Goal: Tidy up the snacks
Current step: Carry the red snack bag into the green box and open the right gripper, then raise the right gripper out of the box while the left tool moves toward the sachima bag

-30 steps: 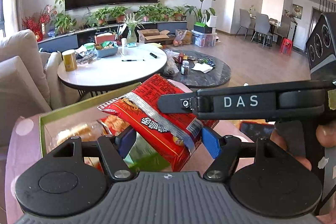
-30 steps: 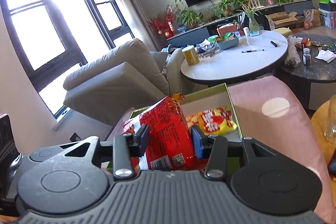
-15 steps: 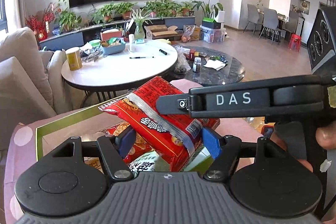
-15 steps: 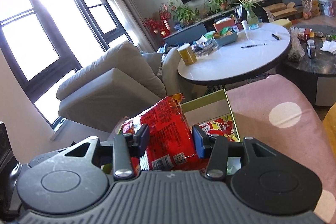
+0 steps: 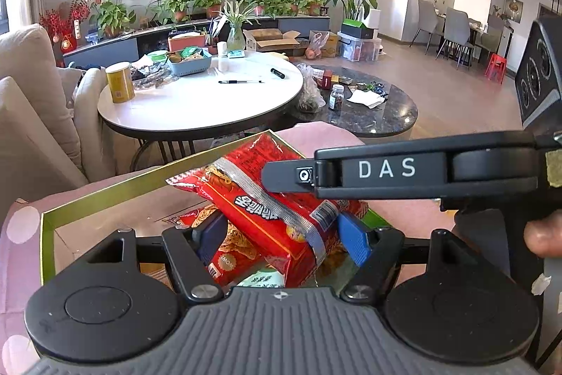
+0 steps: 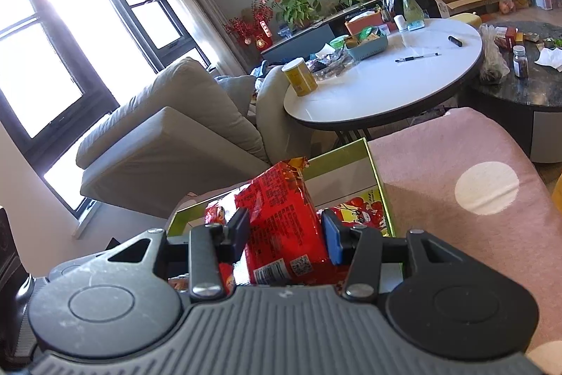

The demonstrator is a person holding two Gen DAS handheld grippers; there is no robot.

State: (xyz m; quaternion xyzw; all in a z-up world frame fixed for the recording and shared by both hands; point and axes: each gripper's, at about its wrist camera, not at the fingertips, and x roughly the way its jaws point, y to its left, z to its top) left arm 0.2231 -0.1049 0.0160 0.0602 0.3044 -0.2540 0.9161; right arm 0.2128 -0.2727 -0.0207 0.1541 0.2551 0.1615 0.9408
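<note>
Both jaws pinching red snack packet (image 5: 270,209) (image 6: 284,234) over green-rimmed box (image 5: 105,199).

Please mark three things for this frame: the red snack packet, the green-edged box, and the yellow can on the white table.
red snack packet (image 5: 281,217), left wrist view, on its printed face.
green-edged box (image 5: 105,192), left wrist view, on its far rim.
yellow can (image 6: 300,78), right wrist view, on its side wall.

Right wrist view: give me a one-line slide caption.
Right gripper clamps a red snack packet upright over the green-rimmed box of snacks on a pink dotted cloth.
</note>
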